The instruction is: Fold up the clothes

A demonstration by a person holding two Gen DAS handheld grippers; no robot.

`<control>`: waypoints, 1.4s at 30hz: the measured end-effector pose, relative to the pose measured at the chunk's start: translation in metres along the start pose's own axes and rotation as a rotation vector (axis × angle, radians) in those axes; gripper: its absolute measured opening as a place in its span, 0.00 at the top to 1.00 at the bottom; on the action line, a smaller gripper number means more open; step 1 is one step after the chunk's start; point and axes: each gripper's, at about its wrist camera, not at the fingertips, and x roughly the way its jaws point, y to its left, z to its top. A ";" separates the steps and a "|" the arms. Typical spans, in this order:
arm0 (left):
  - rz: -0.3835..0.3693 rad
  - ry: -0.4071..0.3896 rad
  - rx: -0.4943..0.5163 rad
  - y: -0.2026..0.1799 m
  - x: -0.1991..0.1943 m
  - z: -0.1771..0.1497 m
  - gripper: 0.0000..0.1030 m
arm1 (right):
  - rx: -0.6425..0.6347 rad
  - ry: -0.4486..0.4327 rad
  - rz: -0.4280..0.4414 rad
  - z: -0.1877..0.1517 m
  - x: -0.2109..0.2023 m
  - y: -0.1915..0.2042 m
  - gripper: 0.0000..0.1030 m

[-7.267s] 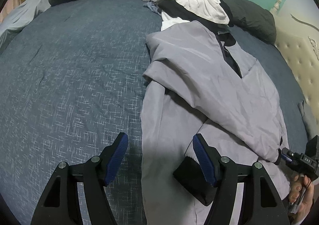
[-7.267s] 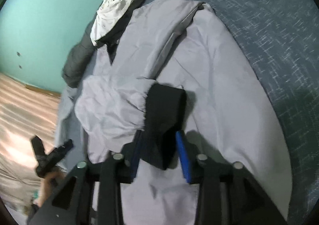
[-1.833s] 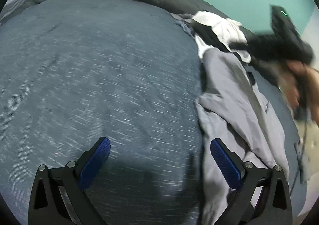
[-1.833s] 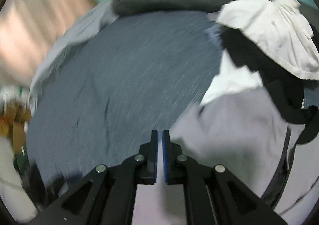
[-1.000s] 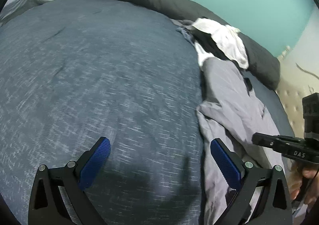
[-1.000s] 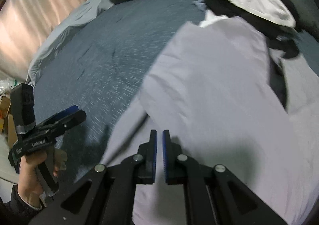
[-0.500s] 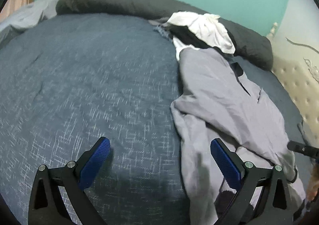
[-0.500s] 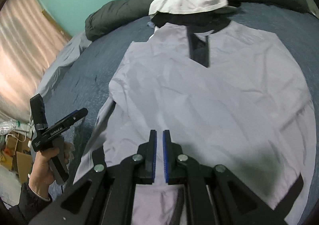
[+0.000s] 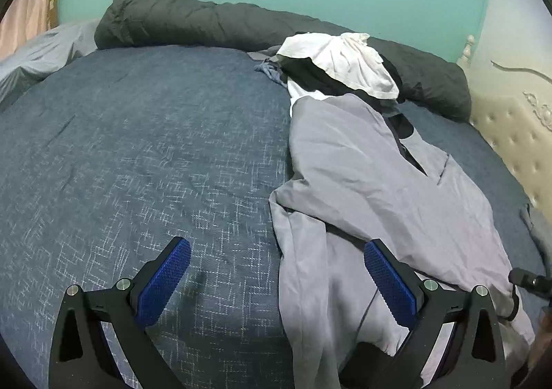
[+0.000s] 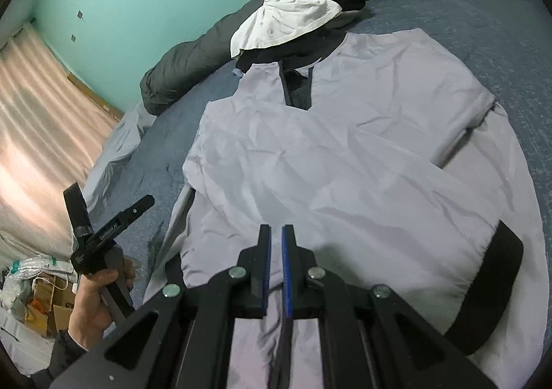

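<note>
A pale grey shirt [image 10: 345,164] with a dark V-neck and black cuffs lies front-up on the blue bedspread [image 9: 138,147]. One sleeve is folded across its body. My right gripper [image 10: 276,230] hovers over the shirt's lower middle, shut, with nothing between its pads. In the left wrist view the shirt [image 9: 379,182] lies rumpled on the right. My left gripper [image 9: 276,271] stands wide open above the shirt's near edge, its right pad over the grey cloth and its left pad over bare bedspread. A hand holds the left gripper [image 10: 131,213] beside the bed.
A heap of white and black clothes [image 9: 345,64] sits just beyond the shirt's collar. A dark rolled duvet [image 9: 207,19] runs along the teal wall. A padded headboard [image 9: 510,133] is at the right. Boxes and bags [image 10: 38,292] stand on the floor by the curtain.
The right wrist view has swung and rolled so the whole shirt front now shows. The left gripper has shifted toward the shirt's edge. Neither gripper's jaws have changed.
</note>
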 end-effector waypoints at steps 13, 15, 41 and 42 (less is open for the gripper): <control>0.069 0.017 0.078 -0.007 0.002 0.024 0.00 | 0.016 -0.062 0.034 0.001 -0.013 -0.006 0.95; 0.061 0.028 0.106 -0.010 0.004 0.027 0.00 | 0.027 -0.071 0.043 0.002 -0.017 -0.008 0.94; 0.063 0.257 0.213 0.003 0.082 0.035 0.44 | 0.086 -0.108 0.034 0.011 -0.027 -0.029 0.94; 0.053 0.263 0.219 0.001 0.084 0.035 0.44 | 0.088 -0.108 0.033 0.011 -0.027 -0.030 0.94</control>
